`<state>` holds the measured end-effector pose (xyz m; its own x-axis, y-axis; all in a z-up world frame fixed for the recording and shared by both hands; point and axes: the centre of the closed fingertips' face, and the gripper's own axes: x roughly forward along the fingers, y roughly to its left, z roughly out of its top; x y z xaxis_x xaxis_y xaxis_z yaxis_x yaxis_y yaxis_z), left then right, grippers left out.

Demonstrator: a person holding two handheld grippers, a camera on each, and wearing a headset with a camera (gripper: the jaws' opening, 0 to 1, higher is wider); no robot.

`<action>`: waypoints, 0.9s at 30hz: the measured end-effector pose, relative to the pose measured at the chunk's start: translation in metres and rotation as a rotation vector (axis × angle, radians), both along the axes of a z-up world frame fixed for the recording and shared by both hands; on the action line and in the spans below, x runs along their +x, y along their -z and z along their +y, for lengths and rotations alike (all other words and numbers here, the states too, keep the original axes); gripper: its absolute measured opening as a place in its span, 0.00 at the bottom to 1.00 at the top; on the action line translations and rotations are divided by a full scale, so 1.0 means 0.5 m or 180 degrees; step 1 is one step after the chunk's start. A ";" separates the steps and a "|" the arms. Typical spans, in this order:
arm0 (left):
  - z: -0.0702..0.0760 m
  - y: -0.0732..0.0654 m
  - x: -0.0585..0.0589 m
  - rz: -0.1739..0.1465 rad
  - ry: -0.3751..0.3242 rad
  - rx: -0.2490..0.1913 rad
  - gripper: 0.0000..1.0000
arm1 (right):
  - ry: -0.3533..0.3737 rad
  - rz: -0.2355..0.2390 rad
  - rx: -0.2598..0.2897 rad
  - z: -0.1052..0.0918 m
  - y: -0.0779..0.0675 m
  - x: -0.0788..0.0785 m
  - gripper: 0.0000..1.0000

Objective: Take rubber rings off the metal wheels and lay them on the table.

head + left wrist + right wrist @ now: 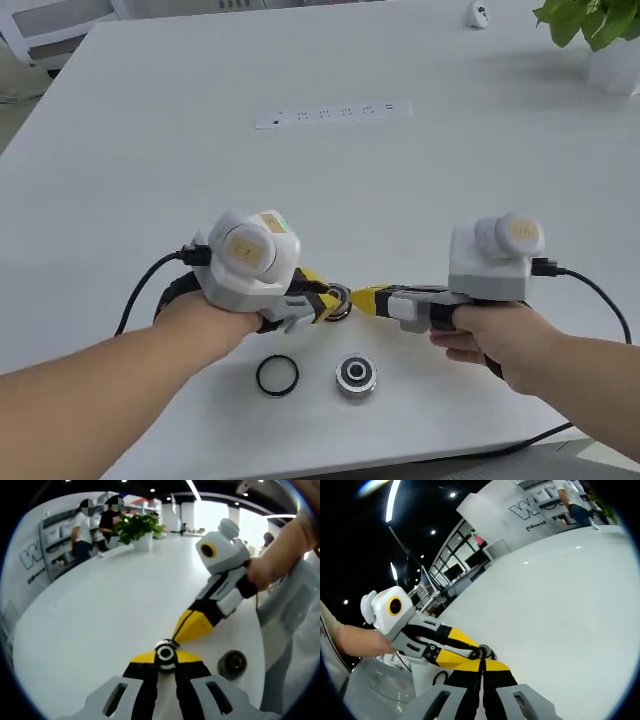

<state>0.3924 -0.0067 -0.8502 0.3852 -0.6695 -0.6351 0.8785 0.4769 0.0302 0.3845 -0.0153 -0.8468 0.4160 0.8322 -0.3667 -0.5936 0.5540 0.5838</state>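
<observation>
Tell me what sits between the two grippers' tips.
Left gripper view: a small wheel, clamped by the left gripper; the right gripper touches it with its tips.

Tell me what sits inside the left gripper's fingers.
A small metal wheel with a black rubber ring, clamped by the left gripper. The right gripper's yellow tips meet it; the fingers cover whether they pinch the ring.

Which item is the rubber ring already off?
On the white table, look at the near edge, below where the left gripper and right gripper meet. The rubber ring lies left of a metal wheel. It is a thin black hoop with table showing through, unlike the solid-centred wheel.
</observation>
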 end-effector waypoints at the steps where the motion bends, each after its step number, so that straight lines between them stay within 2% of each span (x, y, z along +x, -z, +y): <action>1: 0.000 0.000 0.000 0.0002 -0.0005 0.0001 0.12 | 0.0000 0.0003 0.0004 0.000 0.000 0.000 0.00; 27: 0.000 0.001 -0.002 -0.0015 -0.0028 0.0013 0.12 | -0.0063 0.0036 0.0126 0.015 -0.006 -0.001 0.00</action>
<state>0.3913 -0.0068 -0.8507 0.3941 -0.6636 -0.6358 0.8741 0.4843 0.0362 0.3841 -0.0076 -0.8440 0.3952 0.8541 -0.3381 -0.5973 0.5186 0.6118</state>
